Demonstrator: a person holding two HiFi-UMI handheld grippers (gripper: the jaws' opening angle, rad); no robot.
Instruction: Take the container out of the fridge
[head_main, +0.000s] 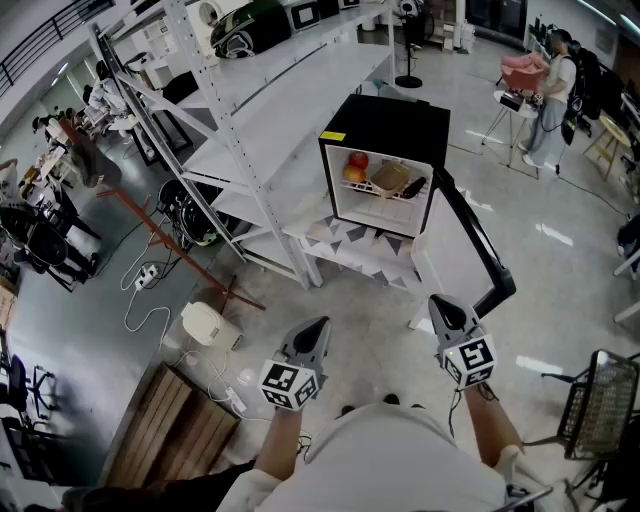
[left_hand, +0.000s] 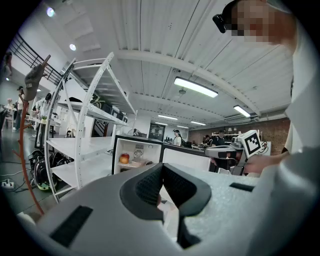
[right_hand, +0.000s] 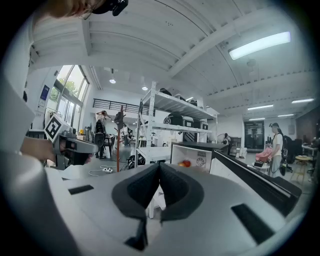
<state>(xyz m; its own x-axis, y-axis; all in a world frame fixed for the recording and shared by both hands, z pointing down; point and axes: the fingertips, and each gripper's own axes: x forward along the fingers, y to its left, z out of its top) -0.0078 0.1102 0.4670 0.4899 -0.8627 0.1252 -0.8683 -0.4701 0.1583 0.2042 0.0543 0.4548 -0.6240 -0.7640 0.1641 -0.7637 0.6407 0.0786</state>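
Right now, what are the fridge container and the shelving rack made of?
Container: tan, matt, ribbed look, perhaps woven fibre or plastic; too small to tell. Shelving rack: likely white painted metal, given thin slotted uprights and diagonal braces.

You stand in a big open lab or workshop hall, not a home. Ahead of your left gripper (head_main: 318, 328) a tall white rack (head_main: 250, 130) carries appliances (head_main: 250, 25). A small fridge (head_main: 385, 125) sits on a low stand ahead of your right gripper (head_main: 440, 305). Far to the left of the left gripper are office chairs (head_main: 40, 240) and crowded desks, and cables (head_main: 150, 300) trail over the polished floor (head_main: 560, 260). Above you run strip lights (right_hand: 260, 45). A railing (left_hand: 20, 52) lines an upper level, and a brick wall (left_hand: 272, 127) closes the far side.
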